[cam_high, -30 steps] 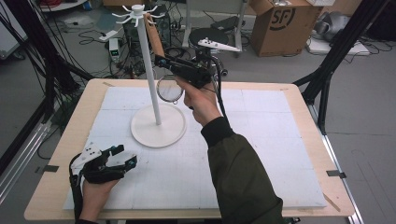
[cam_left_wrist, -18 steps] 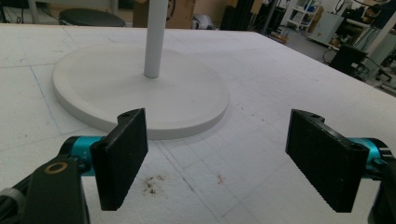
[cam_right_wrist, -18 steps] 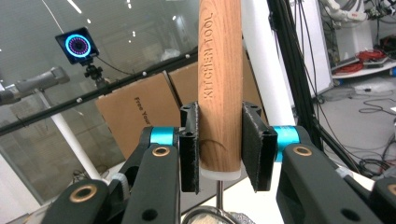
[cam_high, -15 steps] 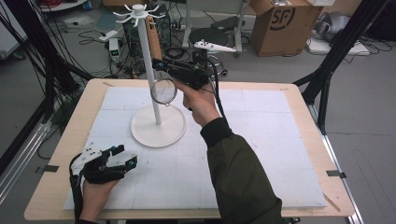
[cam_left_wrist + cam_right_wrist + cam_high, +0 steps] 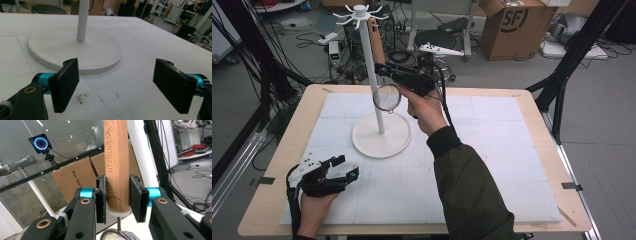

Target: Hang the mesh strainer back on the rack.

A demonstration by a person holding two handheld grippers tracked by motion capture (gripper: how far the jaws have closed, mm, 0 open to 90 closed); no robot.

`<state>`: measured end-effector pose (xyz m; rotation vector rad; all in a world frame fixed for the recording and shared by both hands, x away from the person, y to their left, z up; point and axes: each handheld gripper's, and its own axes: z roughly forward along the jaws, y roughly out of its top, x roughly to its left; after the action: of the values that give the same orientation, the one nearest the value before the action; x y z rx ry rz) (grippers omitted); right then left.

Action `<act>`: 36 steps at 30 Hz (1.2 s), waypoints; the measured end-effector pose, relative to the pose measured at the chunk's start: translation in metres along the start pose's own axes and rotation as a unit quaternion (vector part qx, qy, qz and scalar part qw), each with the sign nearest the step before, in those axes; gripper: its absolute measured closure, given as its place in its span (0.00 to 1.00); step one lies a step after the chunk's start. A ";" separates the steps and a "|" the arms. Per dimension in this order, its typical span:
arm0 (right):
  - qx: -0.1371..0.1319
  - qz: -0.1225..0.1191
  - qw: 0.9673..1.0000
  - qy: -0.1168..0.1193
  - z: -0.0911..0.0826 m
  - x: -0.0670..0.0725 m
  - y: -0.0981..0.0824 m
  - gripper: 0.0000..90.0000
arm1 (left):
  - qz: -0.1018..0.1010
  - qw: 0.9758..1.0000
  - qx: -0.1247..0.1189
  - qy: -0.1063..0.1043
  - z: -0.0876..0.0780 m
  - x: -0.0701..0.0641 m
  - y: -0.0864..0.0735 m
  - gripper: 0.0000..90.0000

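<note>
Your right gripper [image 5: 117, 197] has its pads clamped on the wooden handle [image 5: 117, 165] of a small strainer [image 5: 387, 97], held upright against the white stand's pole [image 5: 373, 75]. Your left gripper [image 5: 332, 172] rests on the foam mat [image 5: 492, 150], jaws wide apart and empty. The strainer looks lifted but not yet hung; the handle's top end is cut off, and the hooks [image 5: 359, 14] are too small to judge.

High view overhead facing forward, gripper views close, sharing white stand [image 5: 380, 131]
</note>
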<state>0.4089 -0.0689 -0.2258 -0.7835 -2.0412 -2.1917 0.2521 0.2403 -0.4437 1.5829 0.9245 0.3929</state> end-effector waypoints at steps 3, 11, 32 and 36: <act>0.000 -0.003 1.000 0.001 0.001 0.000 0.000 0.78 | 0.001 1.000 0.000 0.000 0.000 -0.001 0.000 0.24; -0.006 0.018 1.000 -0.006 0.001 -0.005 -0.001 0.74 | -0.001 1.000 -0.001 0.001 -0.001 0.000 0.000 0.24; -0.014 -0.004 0.998 -0.059 -0.015 0.000 0.005 0.38 | 0.004 1.000 -0.001 -0.001 0.000 -0.003 0.001 0.24; -0.006 -0.012 0.997 -0.069 -0.024 0.003 -0.001 0.30 | 0.006 1.000 -0.001 -0.002 -0.001 -0.004 0.002 0.24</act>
<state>0.3977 -0.0909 -0.2250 -0.9420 -2.1113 -2.2240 0.2498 0.2375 -0.4406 1.5870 0.9111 0.4000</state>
